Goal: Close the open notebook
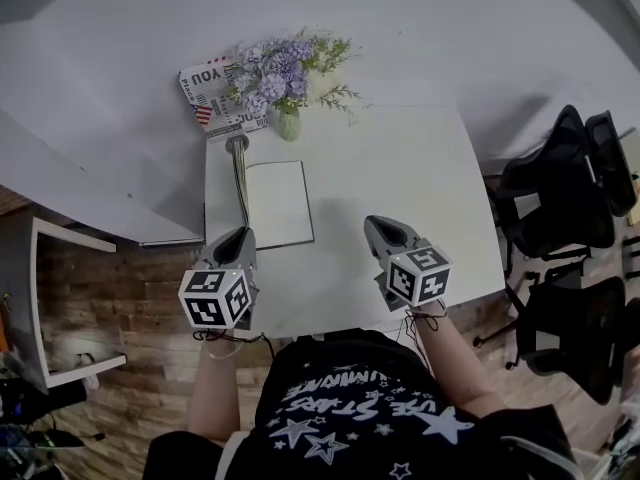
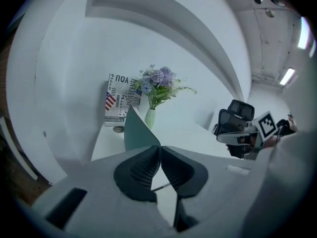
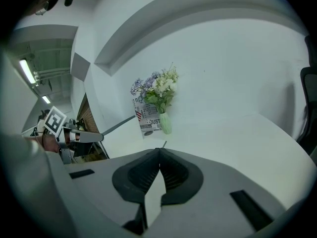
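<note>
notebook (image 1: 278, 206): by left edge of surface (image 1: 400, 183), spine near-to-far | left fingers (image 2: 141, 170): pinched on upright cover (image 2: 140, 130) (nearer hand), closing swing rightward | right fingers (image 3: 174, 172): closed, empty, well apart

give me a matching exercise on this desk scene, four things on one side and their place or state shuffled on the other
Things
1. notebook cover
2. vase
3. right gripper
4. office chairs

Places or states
A. on the floor, to the right of the table
B. shut, with nothing in it
C. raised, pinched in the left gripper
D. at the table's far edge, beside the printed card

Pairs: 1-C, 2-D, 3-B, 4-A
</note>
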Available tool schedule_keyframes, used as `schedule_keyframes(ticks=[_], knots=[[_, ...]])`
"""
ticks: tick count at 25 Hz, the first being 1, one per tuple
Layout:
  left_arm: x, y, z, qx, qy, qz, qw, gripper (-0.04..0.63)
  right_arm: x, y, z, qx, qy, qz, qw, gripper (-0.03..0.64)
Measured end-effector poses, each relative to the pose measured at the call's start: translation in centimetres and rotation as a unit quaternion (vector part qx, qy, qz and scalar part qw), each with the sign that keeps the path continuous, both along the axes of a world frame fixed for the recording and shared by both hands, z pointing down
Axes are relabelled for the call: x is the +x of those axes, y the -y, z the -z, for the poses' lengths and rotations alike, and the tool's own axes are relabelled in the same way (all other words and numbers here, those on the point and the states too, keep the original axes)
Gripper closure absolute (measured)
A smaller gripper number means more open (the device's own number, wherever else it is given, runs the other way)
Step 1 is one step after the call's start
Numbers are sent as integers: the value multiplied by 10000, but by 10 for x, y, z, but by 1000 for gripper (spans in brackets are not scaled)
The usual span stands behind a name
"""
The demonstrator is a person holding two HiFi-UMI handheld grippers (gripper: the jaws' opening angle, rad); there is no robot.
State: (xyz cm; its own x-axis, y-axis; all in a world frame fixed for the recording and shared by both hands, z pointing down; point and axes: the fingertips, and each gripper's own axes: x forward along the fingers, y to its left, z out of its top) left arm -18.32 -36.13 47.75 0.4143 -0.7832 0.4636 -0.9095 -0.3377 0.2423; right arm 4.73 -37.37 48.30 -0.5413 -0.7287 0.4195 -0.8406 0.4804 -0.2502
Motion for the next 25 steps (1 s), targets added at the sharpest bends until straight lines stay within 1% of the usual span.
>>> schedule_keyframes(ticks=[5, 8, 13, 19, 25], knots=[[31, 5, -7, -3, 215, -339, 9992, 558, 13, 1, 0, -14, 23, -127, 9999, 614], [53, 6, -18, 21, 494, -588, 9970, 558, 20, 2, -2, -29, 28, -195, 9998, 615], [80, 10, -36, -97, 684, -785, 9945, 557, 31, 1, -8, -107, 4, -304, 9995, 614], [105, 12, -65, -351, 1057, -1048, 9882, 557, 44, 0, -14, -199, -13, -450, 9988, 614], [121, 14, -100, -736, 1301, -1108, 9825, 552, 55, -2, -21, -290, -13, -593, 9978, 614]])
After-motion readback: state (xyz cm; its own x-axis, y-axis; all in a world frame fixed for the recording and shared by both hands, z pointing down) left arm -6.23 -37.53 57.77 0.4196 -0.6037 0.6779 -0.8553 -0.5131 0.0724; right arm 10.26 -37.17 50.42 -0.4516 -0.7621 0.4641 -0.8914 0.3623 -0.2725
